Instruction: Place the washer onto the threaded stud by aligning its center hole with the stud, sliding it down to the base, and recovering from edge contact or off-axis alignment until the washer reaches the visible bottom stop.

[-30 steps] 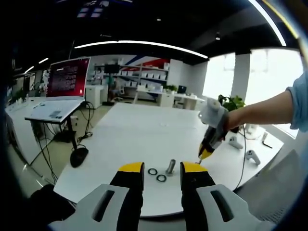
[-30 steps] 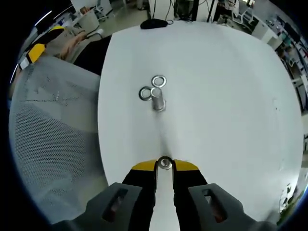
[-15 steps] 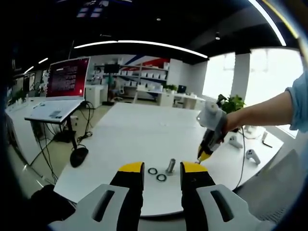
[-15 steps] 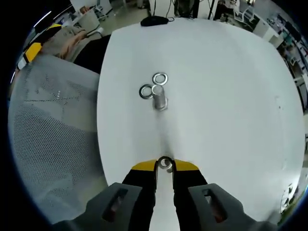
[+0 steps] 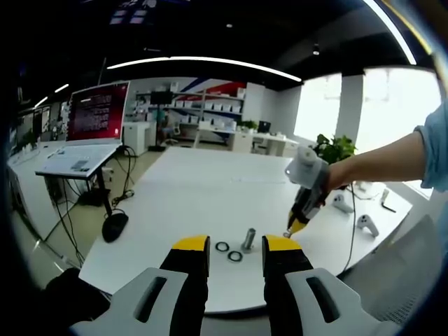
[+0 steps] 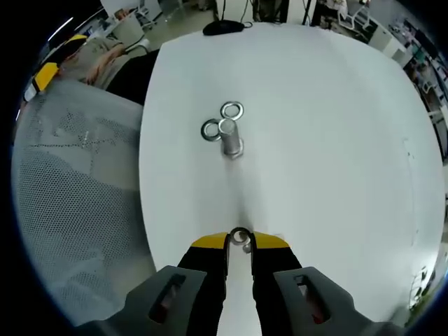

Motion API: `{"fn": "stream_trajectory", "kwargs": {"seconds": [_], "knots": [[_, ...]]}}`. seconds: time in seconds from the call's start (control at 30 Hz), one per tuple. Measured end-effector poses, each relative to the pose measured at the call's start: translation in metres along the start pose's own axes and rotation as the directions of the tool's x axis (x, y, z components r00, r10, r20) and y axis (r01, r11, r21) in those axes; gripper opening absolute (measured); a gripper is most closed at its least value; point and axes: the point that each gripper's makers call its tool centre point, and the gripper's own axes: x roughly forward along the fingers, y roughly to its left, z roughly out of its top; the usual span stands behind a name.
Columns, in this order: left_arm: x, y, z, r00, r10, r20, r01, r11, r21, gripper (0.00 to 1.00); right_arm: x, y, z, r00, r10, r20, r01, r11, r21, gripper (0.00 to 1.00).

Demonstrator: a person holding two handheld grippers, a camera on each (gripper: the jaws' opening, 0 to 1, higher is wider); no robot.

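Left gripper view: red screen (image 5: 98, 112) at far left, text on it too blurred to read; a desk (image 5: 73, 162) below it; a dark mouse (image 5: 114, 225) at the white table's (image 5: 189, 196) left edge. Left gripper (image 5: 236, 246) low near the table's near edge, jaws parted wide, nothing between them. Two loose washers (image 5: 228, 251) lie flat on the table just left of the upright stud (image 5: 248, 239). Right of the stud, the right gripper (image 5: 292, 229) comes in tilted down, tip just beside the stud but apart from it, held by a person's hand (image 5: 336, 175). Plant (image 5: 336, 149) and white controllers (image 5: 353, 213) further right.

Right gripper view: mesh chair back (image 6: 77, 189) on the left; looking down on the table, stud (image 6: 229, 138) with both loose washers (image 6: 220, 120) touching or nearly touching it. Right gripper (image 6: 239, 239) jaws nearly closed, pinching a washer (image 6: 240, 236) edge-on at the tips, well short of the stud. This view shows the held washer; in the left gripper view it is too small to tell. No brand or label readable.
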Motion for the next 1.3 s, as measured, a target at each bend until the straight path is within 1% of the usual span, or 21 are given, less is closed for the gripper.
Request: {"fn": "stream_trajectory", "kwargs": {"seconds": [0.2, 0.43, 0.7, 1.2, 1.3], "knots": [[0.000, 0.000, 0.000, 1.000, -0.001, 0.001, 0.001, 1.000, -0.001, 0.27, -0.003, 0.003, -0.001, 1.000, 0.004, 0.008, -0.004, 1.000, -0.005, 0.13], [0.000, 0.000, 0.000, 1.000, -0.001, 0.000, 0.001, 1.000, -0.001, 0.27, -0.006, 0.004, -0.004, 1.000, 0.006, 0.018, -0.006, 1.000, 0.007, 0.13], [0.000, 0.000, 0.000, 1.000, 0.001, -0.001, -0.001, 1.000, -0.001, 0.27, -0.006, 0.001, -0.007, 1.000, 0.000, 0.022, -0.001, 1.000, 0.023, 0.13], [0.000, 0.000, 0.000, 1.000, 0.005, 0.000, -0.005, 1.000, -0.002, 0.27, -0.005, 0.014, 0.011, 0.999, 0.016, 0.039, -0.016, 1.000, -0.013, 0.13], [0.000, 0.000, 0.000, 1.000, 0.005, 0.001, -0.005, 1.000, -0.002, 0.27, -0.003, 0.020, 0.014, 0.999, 0.022, 0.041, -0.021, 1.000, -0.023, 0.13]]}}
